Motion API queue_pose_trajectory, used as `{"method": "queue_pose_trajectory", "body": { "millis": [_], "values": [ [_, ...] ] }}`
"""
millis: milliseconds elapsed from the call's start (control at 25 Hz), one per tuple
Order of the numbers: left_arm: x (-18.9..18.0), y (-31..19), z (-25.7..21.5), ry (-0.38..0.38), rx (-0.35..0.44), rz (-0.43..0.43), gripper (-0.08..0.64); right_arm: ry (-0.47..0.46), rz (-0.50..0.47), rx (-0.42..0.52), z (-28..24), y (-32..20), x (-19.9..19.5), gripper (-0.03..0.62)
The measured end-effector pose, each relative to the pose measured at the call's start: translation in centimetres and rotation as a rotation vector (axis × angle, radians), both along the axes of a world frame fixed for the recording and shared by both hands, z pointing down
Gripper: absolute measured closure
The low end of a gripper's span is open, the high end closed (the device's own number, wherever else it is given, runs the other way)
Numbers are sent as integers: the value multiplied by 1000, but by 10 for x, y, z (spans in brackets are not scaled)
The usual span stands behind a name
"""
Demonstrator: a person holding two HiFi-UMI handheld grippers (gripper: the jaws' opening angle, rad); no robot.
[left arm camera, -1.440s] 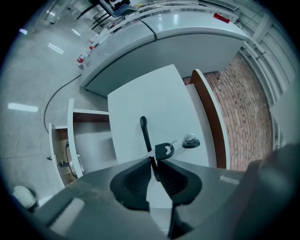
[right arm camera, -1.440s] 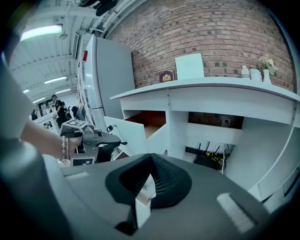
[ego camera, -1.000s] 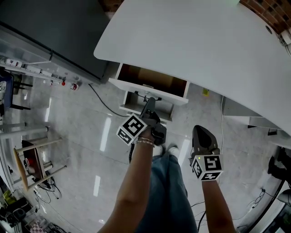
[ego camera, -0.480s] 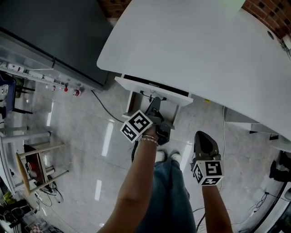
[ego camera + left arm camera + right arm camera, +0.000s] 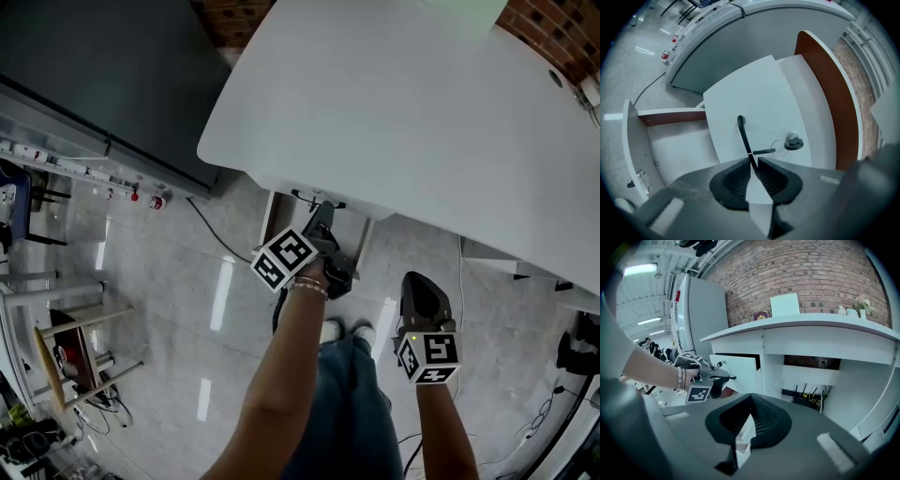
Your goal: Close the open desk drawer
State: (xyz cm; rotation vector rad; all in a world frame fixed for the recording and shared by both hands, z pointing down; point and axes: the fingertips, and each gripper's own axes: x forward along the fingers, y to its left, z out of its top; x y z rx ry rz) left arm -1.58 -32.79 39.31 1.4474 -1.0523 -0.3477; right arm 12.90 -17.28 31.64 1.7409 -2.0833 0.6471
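The drawer front (image 5: 740, 89) is a white panel with a thin black handle (image 5: 741, 131) and a lock with a key ring (image 5: 793, 141). My left gripper (image 5: 752, 161) is shut on the near end of that handle. In the head view the left gripper (image 5: 323, 211) reaches under the edge of the white desk top (image 5: 422, 112), and the drawer's inside is hidden beneath it. In the right gripper view the drawer front (image 5: 740, 373) stands under the desk with the left gripper (image 5: 725, 377) on it. My right gripper (image 5: 418, 281) hangs back from the desk, shut and holding nothing (image 5: 750, 399).
An open white compartment (image 5: 279, 220) sits below the drawer. A black cable (image 5: 211, 230) runs over the grey tile floor. A dark cabinet (image 5: 94, 66) and a power strip (image 5: 56, 150) lie at the left, a wooden stool (image 5: 66, 352) lower left. The person's shoes (image 5: 342, 330) are just behind the left gripper.
The drawer has slid in under the desk top, so its brown inside no longer shows. My left gripper moved toward the desk with the handle. The right gripper followed a little.
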Motion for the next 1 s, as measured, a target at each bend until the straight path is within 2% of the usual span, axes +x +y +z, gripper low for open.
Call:
{"method": "queue_pose_trajectory", "body": {
  "millis": [600, 1000],
  "values": [
    [20, -40, 3, -12, -36, -3, 510, 14, 24, -18, 7, -13, 19, 594],
    [19, -39, 0, -41, -8, 9, 489, -2, 35, -29, 11, -6, 17, 594]
  ]
}}
